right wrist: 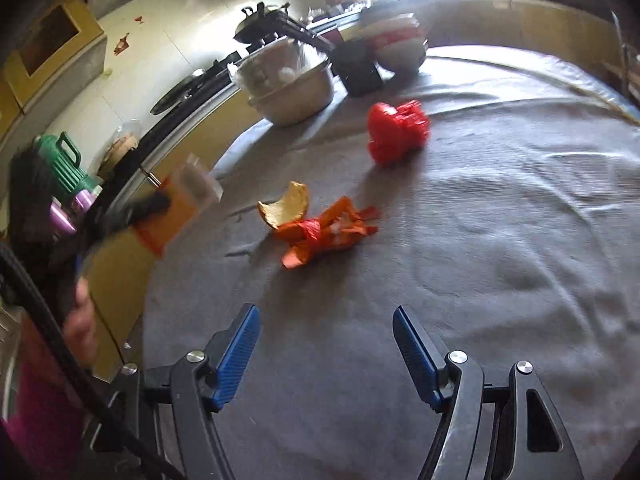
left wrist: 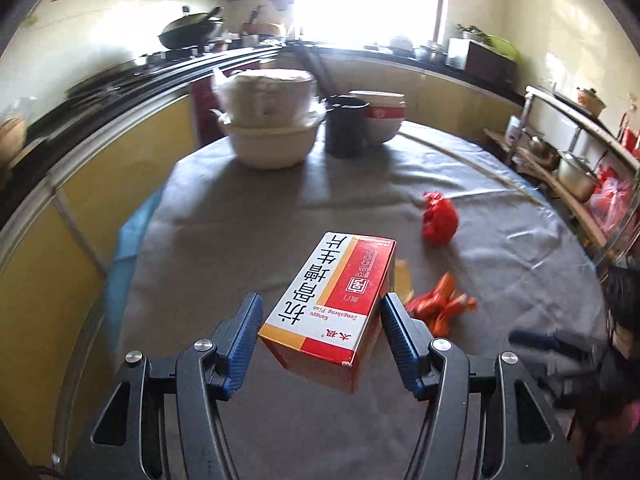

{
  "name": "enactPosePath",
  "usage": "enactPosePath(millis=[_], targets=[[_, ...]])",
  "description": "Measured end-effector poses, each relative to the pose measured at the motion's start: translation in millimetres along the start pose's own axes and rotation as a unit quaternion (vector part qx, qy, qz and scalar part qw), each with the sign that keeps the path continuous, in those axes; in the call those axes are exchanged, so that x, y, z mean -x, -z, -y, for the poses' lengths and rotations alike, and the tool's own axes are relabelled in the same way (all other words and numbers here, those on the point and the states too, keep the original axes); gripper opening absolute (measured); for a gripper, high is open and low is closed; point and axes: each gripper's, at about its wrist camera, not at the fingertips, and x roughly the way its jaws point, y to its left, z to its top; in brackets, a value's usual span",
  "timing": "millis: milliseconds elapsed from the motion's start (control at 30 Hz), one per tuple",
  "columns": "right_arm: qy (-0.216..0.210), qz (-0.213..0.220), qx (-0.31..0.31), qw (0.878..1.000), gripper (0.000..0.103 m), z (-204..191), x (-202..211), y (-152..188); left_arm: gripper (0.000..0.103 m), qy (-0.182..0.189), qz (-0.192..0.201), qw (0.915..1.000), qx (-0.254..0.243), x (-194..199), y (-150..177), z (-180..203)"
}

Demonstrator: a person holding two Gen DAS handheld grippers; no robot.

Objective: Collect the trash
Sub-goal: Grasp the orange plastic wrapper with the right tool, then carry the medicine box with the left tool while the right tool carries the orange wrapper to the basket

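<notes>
In the left wrist view a red, white and yellow medicine box [left wrist: 334, 300] sits between the blue pads of my left gripper [left wrist: 320, 316], lifted above the grey tablecloth. The pads stand wide; whether they touch the box is unclear. The same box shows blurred at the left of the right wrist view [right wrist: 180, 204]. A crumpled red bag [right wrist: 398, 130] [left wrist: 440, 216], an orange wrapper [right wrist: 328, 232] [left wrist: 440, 304] and an orange peel [right wrist: 288, 206] lie on the cloth. My right gripper [right wrist: 326, 336] is open and empty, low over the cloth, short of the wrapper.
A covered white basin [left wrist: 272, 140], a dark cup [left wrist: 346, 126] and a red-and-white bowl [left wrist: 382, 118] stand at the table's far side. A stove counter with a wok [left wrist: 190, 32] runs along the left. Shelves with pots [left wrist: 572, 172] stand on the right.
</notes>
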Motion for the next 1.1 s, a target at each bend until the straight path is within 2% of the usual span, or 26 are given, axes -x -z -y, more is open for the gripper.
enactPosePath(millis=[200, 333, 500, 567, 633, 767, 900, 1000, 1100], targets=[[-0.032, -0.014, -0.067, 0.997, 0.067, -3.9, -27.4, -25.1, 0.060, -0.005, 0.002, 0.9993, 0.038, 17.1, 37.3, -5.7], [-0.025, -0.027, -0.124, 0.992, 0.062, 0.3, -46.2, -39.1, 0.058, 0.011, -0.008, 0.9971, 0.075, 23.4, 51.0, -13.9], [-0.036, -0.030, -0.239, 0.970, 0.048, 25.8, -65.1, -44.4, 0.058, 0.017, 0.003, 0.9958, 0.090, 32.3, 56.9, -24.8], [-0.030, -0.027, -0.253, 0.967, 0.046, 28.6, -69.2, -50.8, 0.058, 0.024, -0.009, 0.9961, 0.084, 25.7, 56.7, -25.8], [-0.019, -0.032, -0.249, 0.968, 0.042, 24.1, -74.5, -56.6, 0.058, 0.034, -0.014, 0.9956, 0.086, 18.5, 59.6, -26.5], [0.044, -0.036, -0.179, 0.982, 0.023, 5.5, -83.2, -68.8, 0.059, 0.047, -0.022, 0.9942, 0.094, 13.2, 62.0, -24.8], [0.070, -0.001, -0.119, 0.990, 0.022, -4.0, -73.5, -65.2, 0.060, 0.058, -0.030, 0.9931, 0.098, 10.3, 67.3, -23.3], [0.068, 0.013, -0.088, 0.994, 0.021, -5.7, -58.0, -57.7, 0.058, 0.071, -0.035, 0.9908, 0.110, 7.4, 69.2, -24.1], [0.066, 0.034, -0.069, 0.995, 0.021, 1.0, -35.4, -51.3, 0.056, 0.059, -0.030, 0.9914, 0.113, 10.1, 69.0, -19.0]])
